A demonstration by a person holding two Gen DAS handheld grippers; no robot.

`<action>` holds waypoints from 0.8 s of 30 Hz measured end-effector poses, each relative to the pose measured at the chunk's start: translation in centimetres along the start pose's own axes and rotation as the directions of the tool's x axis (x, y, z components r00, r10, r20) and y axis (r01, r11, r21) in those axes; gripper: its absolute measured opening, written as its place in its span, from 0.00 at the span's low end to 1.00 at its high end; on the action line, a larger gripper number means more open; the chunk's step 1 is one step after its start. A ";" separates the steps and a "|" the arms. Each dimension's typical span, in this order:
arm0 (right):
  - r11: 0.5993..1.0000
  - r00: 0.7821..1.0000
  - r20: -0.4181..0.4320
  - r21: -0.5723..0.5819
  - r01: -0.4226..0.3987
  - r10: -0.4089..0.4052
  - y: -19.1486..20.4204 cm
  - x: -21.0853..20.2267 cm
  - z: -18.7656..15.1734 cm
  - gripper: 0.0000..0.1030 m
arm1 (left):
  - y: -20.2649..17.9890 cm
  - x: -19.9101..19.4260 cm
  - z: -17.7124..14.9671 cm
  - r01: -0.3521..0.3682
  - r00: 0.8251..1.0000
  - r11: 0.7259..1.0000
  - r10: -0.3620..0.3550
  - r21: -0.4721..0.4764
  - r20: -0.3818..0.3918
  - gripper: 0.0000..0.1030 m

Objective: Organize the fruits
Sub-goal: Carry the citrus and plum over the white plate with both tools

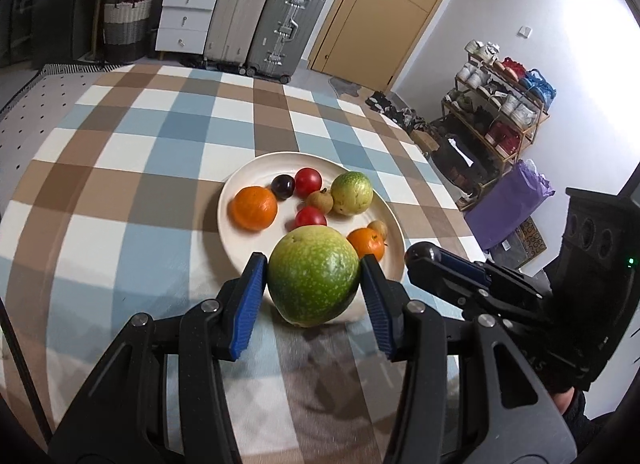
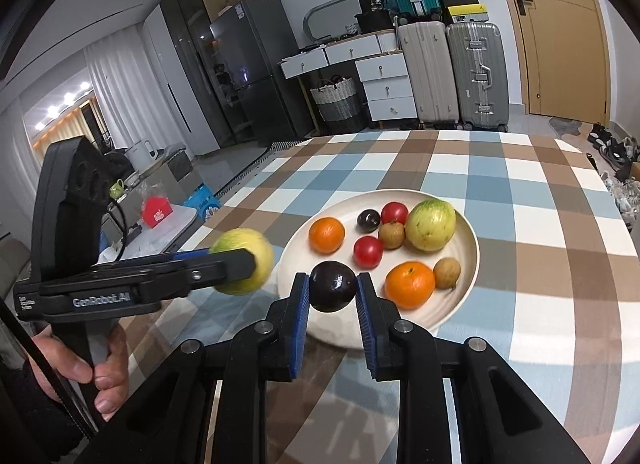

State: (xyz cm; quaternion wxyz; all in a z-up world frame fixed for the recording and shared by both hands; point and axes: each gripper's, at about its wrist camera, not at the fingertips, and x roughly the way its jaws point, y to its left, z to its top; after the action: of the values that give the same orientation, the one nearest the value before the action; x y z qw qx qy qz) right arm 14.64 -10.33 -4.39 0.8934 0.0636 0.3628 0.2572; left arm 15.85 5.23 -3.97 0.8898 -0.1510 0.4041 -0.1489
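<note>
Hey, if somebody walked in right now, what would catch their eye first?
Probably the big green fruit clamped in the left gripper, held just in front of the plate. Next, the dark plum pinched in the right gripper. Behind both sits the white plate of oranges, tomatoes and small fruit on the checked tablecloth.

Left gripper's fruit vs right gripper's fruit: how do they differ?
The green speckled fruit in the left gripper is much larger than the dark plum in the right gripper. Green-yellow mottled skin versus glossy near-black. Left jaws stand wider. Both round, clamped between blue pads, lifted near the plate.
</note>
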 end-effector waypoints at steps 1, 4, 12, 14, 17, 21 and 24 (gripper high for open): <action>1.000 1.000 -0.002 0.001 -0.003 0.003 -0.2 0.2 0.1 0.23 | 0.0 0.7 0.3 0.002 1.000 1.000 -0.002 -0.007 -0.011 0.44; 1.000 1.000 -0.017 0.002 -0.005 0.005 -0.9 1.1 0.8 0.23 | 0.1 2.4 1.0 0.000 0.999 1.000 0.000 -0.015 -0.034 0.44; 1.000 0.998 -0.057 0.010 -0.002 0.002 -2.6 3.4 2.1 0.23 | 0.2 5.7 2.1 -0.018 0.997 1.000 0.017 -0.009 -0.075 0.44; 1.000 0.998 -0.064 0.009 -0.001 0.001 -2.8 3.8 2.3 0.23 | 0.1 6.1 2.2 -0.020 0.997 1.000 0.019 -0.001 -0.081 0.44; 1.000 0.997 -0.082 0.004 -0.001 0.001 -3.1 4.6 2.5 0.23 | -0.1 6.8 2.3 -0.023 0.995 1.000 0.024 0.010 -0.097 0.44; 1.000 0.995 -0.101 0.003 -0.003 0.003 -3.3 5.4 2.4 0.23 | -0.1 7.5 2.4 -0.030 0.994 0.999 0.031 0.010 -0.108 0.44; 1.000 0.993 -0.118 0.011 -0.007 0.009 -3.6 6.1 2.2 0.23 | 0.1 7.9 2.5 -0.032 0.993 0.999 0.033 0.005 -0.116 0.44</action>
State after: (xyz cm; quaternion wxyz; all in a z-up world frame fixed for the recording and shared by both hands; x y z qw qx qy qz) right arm 21.31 -10.17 -7.58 0.8691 0.0545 0.4159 0.2621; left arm 22.80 2.61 -7.77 0.8673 -0.1342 0.4573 -0.1435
